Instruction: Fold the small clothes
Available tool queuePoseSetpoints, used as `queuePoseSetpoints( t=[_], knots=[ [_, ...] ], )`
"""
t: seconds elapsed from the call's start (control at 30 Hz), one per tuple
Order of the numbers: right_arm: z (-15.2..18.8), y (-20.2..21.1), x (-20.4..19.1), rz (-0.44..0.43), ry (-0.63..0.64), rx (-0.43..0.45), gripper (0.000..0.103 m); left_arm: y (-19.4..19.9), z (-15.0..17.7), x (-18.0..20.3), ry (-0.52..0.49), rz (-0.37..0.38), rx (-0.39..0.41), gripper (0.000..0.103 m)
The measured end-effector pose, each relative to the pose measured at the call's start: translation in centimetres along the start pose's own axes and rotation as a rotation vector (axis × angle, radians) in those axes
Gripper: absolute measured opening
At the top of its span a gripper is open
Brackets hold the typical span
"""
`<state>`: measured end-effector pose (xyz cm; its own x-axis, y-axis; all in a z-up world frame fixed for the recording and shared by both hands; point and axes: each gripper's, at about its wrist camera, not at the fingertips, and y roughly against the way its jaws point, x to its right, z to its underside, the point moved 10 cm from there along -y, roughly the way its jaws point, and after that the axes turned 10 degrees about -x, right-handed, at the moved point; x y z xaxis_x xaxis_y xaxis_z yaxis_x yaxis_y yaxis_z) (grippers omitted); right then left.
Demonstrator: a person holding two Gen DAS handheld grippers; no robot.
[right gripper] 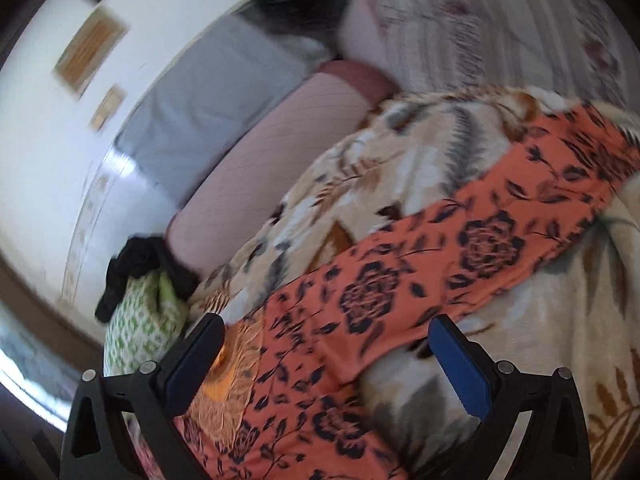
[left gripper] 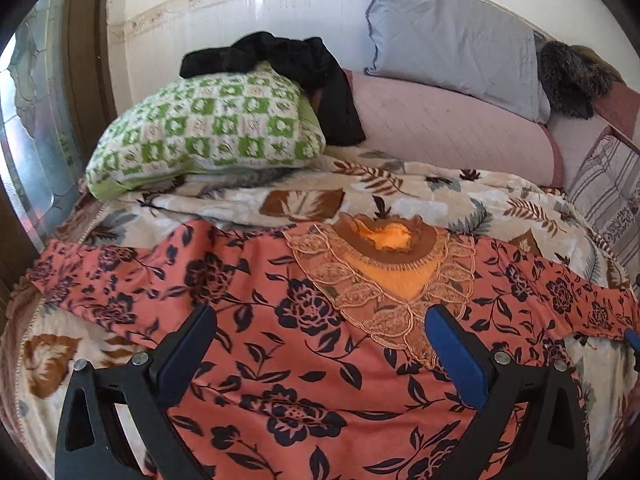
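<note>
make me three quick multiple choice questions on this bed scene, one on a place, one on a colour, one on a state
1. Where does the black cloth lie?
A. on the green checked pillow
B. on the orange top
C. on the floor

2. What colour is the pillow against the wall?
A. red
B. grey-blue
C. yellow

3. How does the orange top lie?
A. folded into a small square
B. rolled into a ball
C. spread flat, sleeves out to both sides

Answers:
1. A, the cloth drapes over the checked pillow's top.
2. B, it reads grey-blue in both views.
3. C, each sleeve stretches sideways on the blanket, and both the left tongs and right tongs are open above it.
</note>
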<state>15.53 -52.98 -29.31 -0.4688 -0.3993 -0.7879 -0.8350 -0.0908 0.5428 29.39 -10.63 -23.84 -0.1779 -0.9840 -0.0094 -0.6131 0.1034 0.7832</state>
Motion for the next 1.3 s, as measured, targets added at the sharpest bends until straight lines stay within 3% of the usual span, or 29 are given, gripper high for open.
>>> queuePoseSetpoints(
  t=[0.1, 0.17, 0.27, 0.4, 0.47, 0.5, 0.53, 0.63, 0.73, 0.87, 1.0, 1.1, 1.13, 1.2, 1.23, 1.3],
  knots=[
    [-3.5, 1.5, 7.7, -0.015, -0.244, 0.020, 0.098, -3.3, 1.1, -0.2, -0.014, -0.050, -0.034, 0.103],
    [-5.1, 2.4, 11.5, -0.010, -0.342, 0.024, 0.079, -4.9, 1.9, -0.1, 0.009, -0.061, -0.084, 0.103],
    [-7.4, 2.6, 14.5, -0.036, -0.435, 0.054, 0.069, -6.5, 2.0, -0.4, 0.038, -0.078, -0.137, 0.103],
    [-11.5, 2.1, 15.1, -0.049, -0.401, 0.124, 0.063, -7.9, 2.5, -0.3, 0.011, -0.095, -0.174, 0.103],
    [-11.4, 2.4, 15.8, -0.020, -0.379, 0.151, 0.042, -8.1, 2.6, -0.4, -0.015, -0.121, -0.176, 0.103],
    [-11.6, 1.9, 16.0, -0.010, -0.385, 0.145, 0.023, -8.2, 2.5, -0.5, -0.026, -0.133, -0.176, 0.103],
    [-11.2, 1.5, 15.9, 0.018, -0.377, 0.141, 0.012, -8.0, 2.3, -0.7, -0.029, -0.144, -0.168, 0.103],
    [-12.0, 1.9, 10.9, 0.087, -0.188, 0.169, 0.009, -7.0, 1.2, -1.6, -0.023, -0.176, -0.129, 0.103],
    [-10.8, 2.3, 0.5, 0.078, 0.134, 0.186, 0.009, -5.9, 0.0, -3.6, -0.020, -0.264, -0.102, 0.103],
    [-3.7, -0.7, -13.3, -0.068, 0.417, 0.068, 0.009, -4.0, -1.3, -7.9, 0.048, -0.355, -0.060, 0.103],
    [7.9, -8.2, -22.2, -0.180, 0.546, -0.219, 0.012, -1.9, -2.1, -13.3, 0.146, -0.441, -0.022, 0.103],
    [18.9, -13.6, -25.4, -0.137, 0.710, -0.458, 0.018, -0.7, -2.3, -17.7, 0.238, -0.516, -0.007, 0.103],
    [22.9, -14.4, -25.6, -0.141, 0.780, -0.545, 0.029, -0.6, -2.3, -19.0, 0.266, -0.527, -0.006, 0.103],
    [28.4, -15.3, -26.0, -0.169, 0.873, -0.662, 0.071, -0.4, -1.9, -21.2, 0.312, -0.537, -0.017, 0.103],
    [30.0, -15.1, -25.8, -0.175, 0.911, -0.671, 0.092, -0.3, -1.6, -22.0, 0.332, -0.538, -0.029, 0.103],
    [30.8, -14.7, -25.6, -0.158, 0.962, -0.662, 0.092, -0.4, -1.2, -23.1, 0.372, -0.526, -0.048, 0.103]
  ],
)
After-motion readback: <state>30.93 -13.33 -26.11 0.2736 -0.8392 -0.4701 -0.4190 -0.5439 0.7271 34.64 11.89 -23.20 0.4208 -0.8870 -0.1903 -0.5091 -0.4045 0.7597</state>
